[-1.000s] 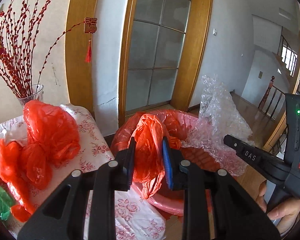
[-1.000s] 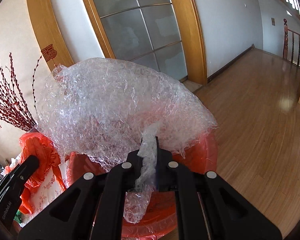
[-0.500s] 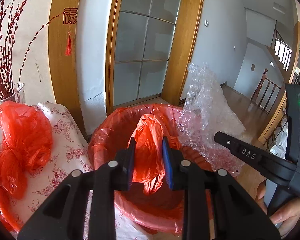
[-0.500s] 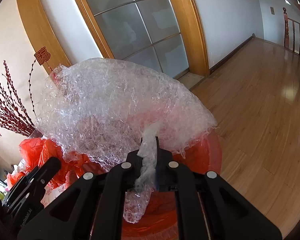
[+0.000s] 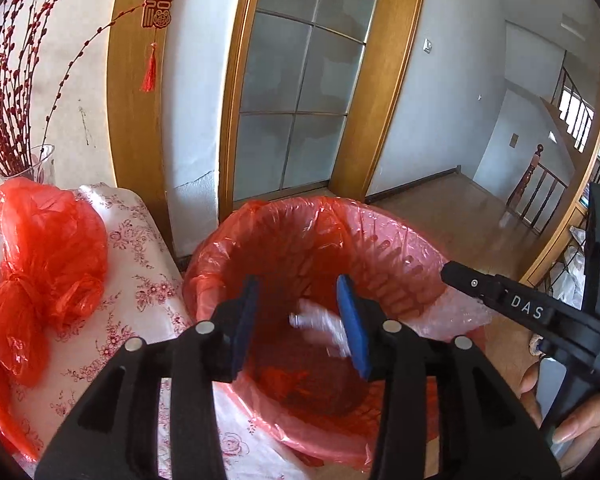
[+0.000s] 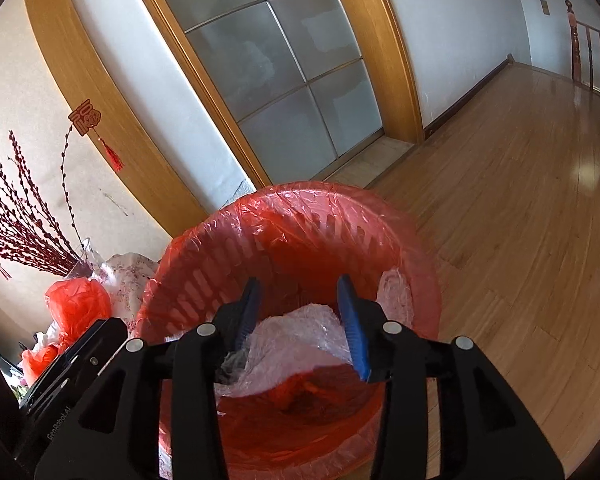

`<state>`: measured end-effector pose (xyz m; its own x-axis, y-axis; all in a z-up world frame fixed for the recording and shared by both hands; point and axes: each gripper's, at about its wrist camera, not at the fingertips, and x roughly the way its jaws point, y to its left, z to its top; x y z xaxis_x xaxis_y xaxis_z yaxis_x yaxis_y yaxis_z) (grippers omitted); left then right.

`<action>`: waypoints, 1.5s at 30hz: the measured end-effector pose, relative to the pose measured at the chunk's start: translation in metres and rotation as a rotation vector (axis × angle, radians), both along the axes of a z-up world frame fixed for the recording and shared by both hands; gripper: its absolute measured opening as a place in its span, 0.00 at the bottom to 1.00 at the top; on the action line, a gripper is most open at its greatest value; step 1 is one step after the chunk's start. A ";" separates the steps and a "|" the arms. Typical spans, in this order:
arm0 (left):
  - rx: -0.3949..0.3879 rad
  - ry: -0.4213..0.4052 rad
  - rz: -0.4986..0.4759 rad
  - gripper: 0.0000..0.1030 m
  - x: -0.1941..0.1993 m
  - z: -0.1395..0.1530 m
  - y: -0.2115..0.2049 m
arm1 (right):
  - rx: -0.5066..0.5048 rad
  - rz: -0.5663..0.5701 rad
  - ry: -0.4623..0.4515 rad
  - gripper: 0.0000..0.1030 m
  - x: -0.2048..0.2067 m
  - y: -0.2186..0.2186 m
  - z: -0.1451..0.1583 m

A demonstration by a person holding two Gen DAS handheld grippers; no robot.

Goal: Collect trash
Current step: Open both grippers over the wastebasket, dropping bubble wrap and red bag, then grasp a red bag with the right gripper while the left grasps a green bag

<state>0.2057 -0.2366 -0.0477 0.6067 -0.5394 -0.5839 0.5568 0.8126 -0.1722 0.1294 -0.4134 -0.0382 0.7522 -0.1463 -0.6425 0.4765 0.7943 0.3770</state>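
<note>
A pink slatted bin (image 5: 300, 210) with a red plastic liner stands below both grippers. My left gripper (image 5: 298, 312) hovers over it, jaws opening, nothing pressed between the blue pads. A crumpled red bag (image 5: 288, 384) lies on the bin's bottom, and a blurred white piece (image 5: 320, 324) shows below the jaws. My right gripper (image 6: 300, 312) also hangs over the bin (image 6: 300, 194), jaws opening. The clear bubble wrap (image 6: 296, 344) sags loose in the bin under its pads, and part of it drapes on the right rim (image 5: 460, 316).
Left of the bin is a table with a floral cloth (image 5: 140, 280) carrying tied red bags (image 5: 48, 240) and a glass vase of red twigs (image 5: 44, 164). A glass door in a wooden frame (image 5: 292, 112) stands behind. Wooden floor (image 6: 520, 200) spreads to the right.
Both grippers have opened. The red bag dropped from the left jaws into the bin, and the bubble wrap fell from the right jaws into it. The left gripper shifted over the bin.
</note>
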 end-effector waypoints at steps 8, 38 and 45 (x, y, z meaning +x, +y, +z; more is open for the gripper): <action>0.005 -0.041 0.124 0.52 -0.010 0.012 0.049 | -0.117 0.008 -0.001 0.71 -0.003 0.015 0.009; 0.095 -0.190 0.563 0.62 -0.085 0.034 0.261 | -0.258 0.385 -0.041 0.82 0.017 0.167 0.026; 0.133 -0.185 0.701 0.62 -0.097 0.024 0.320 | -0.218 0.533 -0.048 0.64 0.035 0.236 0.015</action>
